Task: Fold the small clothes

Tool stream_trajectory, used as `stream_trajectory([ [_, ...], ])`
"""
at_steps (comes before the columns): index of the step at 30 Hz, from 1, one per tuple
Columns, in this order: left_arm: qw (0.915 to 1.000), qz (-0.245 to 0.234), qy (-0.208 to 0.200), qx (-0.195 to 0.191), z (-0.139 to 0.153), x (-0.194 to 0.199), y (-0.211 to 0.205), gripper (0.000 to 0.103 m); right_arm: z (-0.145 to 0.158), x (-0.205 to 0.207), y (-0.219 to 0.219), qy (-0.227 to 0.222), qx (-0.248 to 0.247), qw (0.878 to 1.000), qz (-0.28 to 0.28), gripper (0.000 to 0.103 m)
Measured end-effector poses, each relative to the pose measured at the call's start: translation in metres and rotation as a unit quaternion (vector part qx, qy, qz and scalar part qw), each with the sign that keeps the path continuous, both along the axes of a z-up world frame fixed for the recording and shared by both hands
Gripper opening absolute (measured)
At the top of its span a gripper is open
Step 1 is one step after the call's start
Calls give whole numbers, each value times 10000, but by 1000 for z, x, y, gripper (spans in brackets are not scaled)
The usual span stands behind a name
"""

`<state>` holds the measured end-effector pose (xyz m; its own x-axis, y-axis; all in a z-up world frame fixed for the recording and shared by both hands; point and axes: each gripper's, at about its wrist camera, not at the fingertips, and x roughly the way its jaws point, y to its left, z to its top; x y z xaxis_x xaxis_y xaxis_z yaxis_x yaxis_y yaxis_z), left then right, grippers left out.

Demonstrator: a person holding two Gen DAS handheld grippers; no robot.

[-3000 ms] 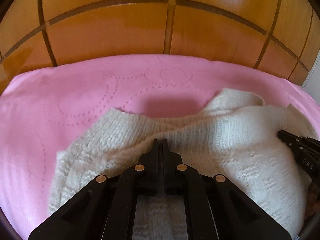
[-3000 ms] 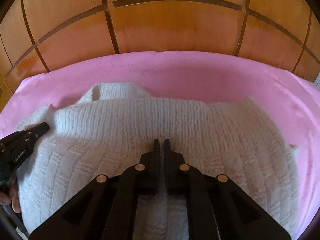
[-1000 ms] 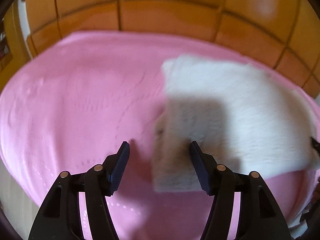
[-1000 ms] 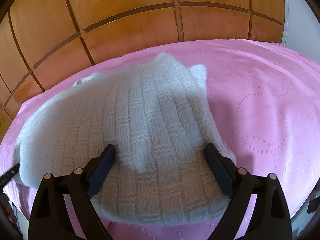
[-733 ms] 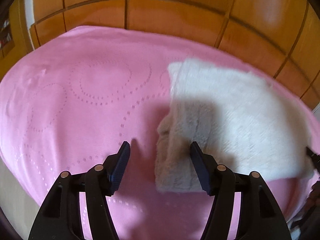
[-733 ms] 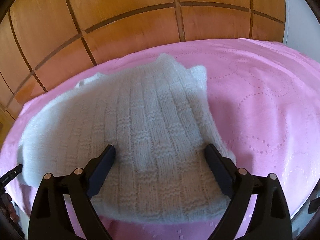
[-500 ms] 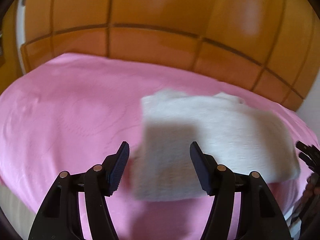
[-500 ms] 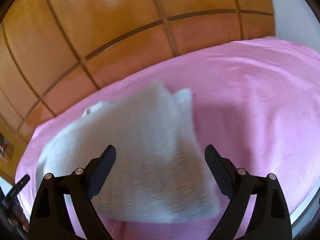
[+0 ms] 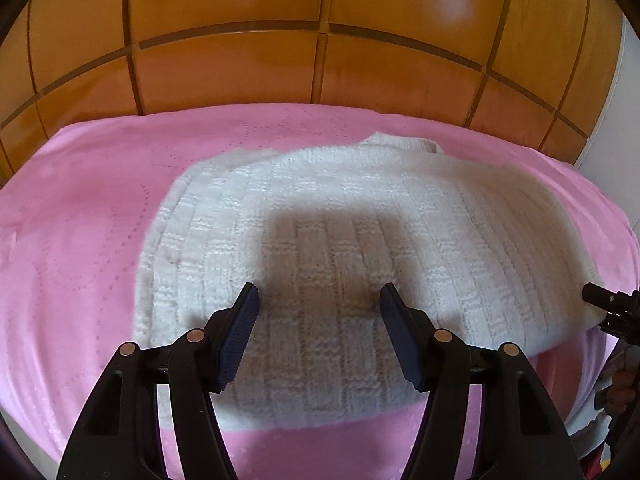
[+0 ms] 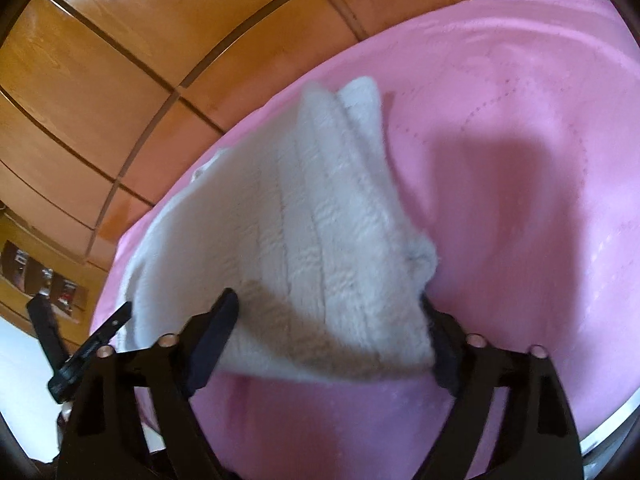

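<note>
1. The left gripper (image 9: 318, 312) stands about half open with nothing between its pads; its dark ribbed fingers (image 9: 240, 330) hover over the near half of the white knitted sweater (image 9: 360, 240) and cast a square shadow on the knit.
2. The right gripper (image 10: 328, 320) has its jaws closing. The sweater's near right corner (image 10: 400, 320) lies between them. The right-hand pad looks to be against the corner's edge, while the left-hand finger (image 10: 212, 332) has a gap beside it, so I judge the cloth is not yet pinched.
3. The sweater lies folded into a thick pad on the pink bedspread (image 9: 80, 240), closer to the bed's right edge than its left, with its far end towards the wooden headboard (image 9: 320, 60).
4. Judging the step in hand: a closing grasp on that corner, perhaps for one more fold or to square the pad up. To do it well, take every layer of the corner at once and deep in the pads, since loose knit stretches and sheds its lower layers. The left gripper could press down near the fold line so the pad does not slide on the smooth spread.
5. Hard to read: the right wrist view is blurred and tilted, so contact at the right-hand pad is uncertain. How many layers the pad has cannot be counted. Sleeves and neck are not clearly visible, only a ribbed bit at the far edge (image 9: 404, 144). Each view catches only the tip of the other gripper at its side edge.
</note>
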<state>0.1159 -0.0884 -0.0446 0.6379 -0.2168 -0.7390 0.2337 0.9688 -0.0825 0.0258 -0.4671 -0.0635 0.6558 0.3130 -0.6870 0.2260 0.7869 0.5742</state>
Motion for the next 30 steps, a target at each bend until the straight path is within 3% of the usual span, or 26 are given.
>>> stream_trajectory([
  [2, 10000, -2, 12, -7, -2, 1, -1, 62, -1, 2, -1, 36, 89, 10000, -13, 53],
  [4, 10000, -2, 32, -46, -2, 1, 1, 62, -2, 5, 0, 57, 241, 9997, 14, 42],
  [8, 9999, 2, 61, -116, -5, 2, 3, 63, -1, 9, 5, 131, 215, 9997, 38, 32],
  [15, 9998, -42, 59, -178, -7, 4, 5, 63, 16, 14, 15, 155, 41, 9998, 118, 24],
  [21, 9998, -46, 59, -208, -9, 6, 6, 63, 60, 24, 46, -243, -233, 9980, 544, 23],
  [28, 9989, -65, 102, -457, -11, 7, 12, 63, 117, 57, 118, -793, -457, 9878, 1263, 21],
  [30, 9975, -114, 141, -687, -9, 8, 20, 63, 127, 68, 143, -905, -526, 9831, 1503, 21],
])
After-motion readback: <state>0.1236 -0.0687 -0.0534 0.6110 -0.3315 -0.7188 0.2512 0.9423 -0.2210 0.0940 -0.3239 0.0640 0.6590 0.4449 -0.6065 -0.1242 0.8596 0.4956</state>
